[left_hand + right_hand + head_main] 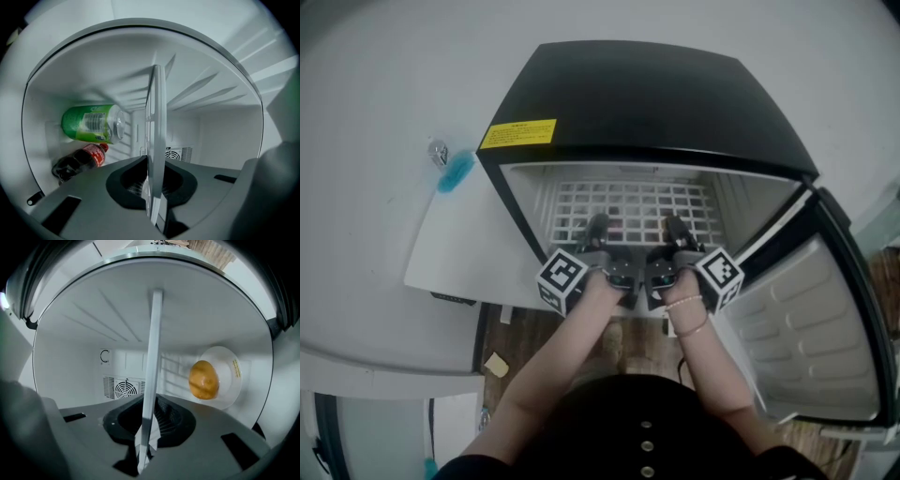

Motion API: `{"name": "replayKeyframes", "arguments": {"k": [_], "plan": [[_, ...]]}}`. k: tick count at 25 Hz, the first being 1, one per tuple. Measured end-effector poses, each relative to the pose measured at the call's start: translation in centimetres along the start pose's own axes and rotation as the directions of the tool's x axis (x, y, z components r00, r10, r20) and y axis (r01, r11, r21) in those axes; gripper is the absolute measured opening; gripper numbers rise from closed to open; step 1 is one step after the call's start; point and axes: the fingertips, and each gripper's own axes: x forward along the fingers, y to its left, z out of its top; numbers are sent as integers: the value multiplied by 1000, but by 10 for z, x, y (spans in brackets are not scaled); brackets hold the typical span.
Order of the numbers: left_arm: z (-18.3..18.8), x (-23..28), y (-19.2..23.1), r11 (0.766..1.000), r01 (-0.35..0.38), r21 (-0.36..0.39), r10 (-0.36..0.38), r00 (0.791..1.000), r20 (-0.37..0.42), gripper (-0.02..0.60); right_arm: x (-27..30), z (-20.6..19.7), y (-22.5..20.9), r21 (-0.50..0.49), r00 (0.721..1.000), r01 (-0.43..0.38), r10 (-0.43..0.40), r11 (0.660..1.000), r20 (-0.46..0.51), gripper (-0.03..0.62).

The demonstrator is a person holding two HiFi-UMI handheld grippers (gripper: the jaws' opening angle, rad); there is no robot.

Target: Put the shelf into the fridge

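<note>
A black mini fridge [628, 103] stands with its door swung open, and the white wire shelf [628, 208] lies level inside it. Both grippers hold the shelf's front edge. My left gripper [598, 228] is shut on its left part, my right gripper [673, 230] on its right part. In the left gripper view the shelf [154, 140] runs edge-on between the jaws of the left gripper [152, 187]. The right gripper view has the shelf [151, 380] pinched the same way in the right gripper [149, 427].
A green can [91, 123] and a cola bottle [77, 161] lie in the fridge on one side of the shelf. A yellow-brown food item [204, 379] sits on a white plate [229, 376]. The open door [811, 328] hangs at the right. A fan vent [123, 389] is on the back wall.
</note>
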Motion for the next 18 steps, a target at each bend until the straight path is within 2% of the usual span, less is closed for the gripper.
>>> {"name": "replayKeyframes", "arguments": {"k": [3, 7, 12, 18], "plan": [[-3, -2, 0, 1000, -12, 14, 12, 1000, -8, 34, -2, -2, -3, 11, 1000, -2, 2, 1000, -19, 46], [-10, -9, 3, 999, -39, 24, 39, 999, -15, 75, -8, -9, -9, 22, 999, 15, -14, 1000, -37, 124], [-21, -18, 1, 999, -31, 31, 33, 997, -65, 81, -18, -12, -10, 28, 999, 19, -17, 999, -50, 129], [-35, -36, -7, 993, -21, 116, 37, 990, -140, 81, -38, -19, -6, -11, 997, 32, -33, 999, -73, 128]]}}
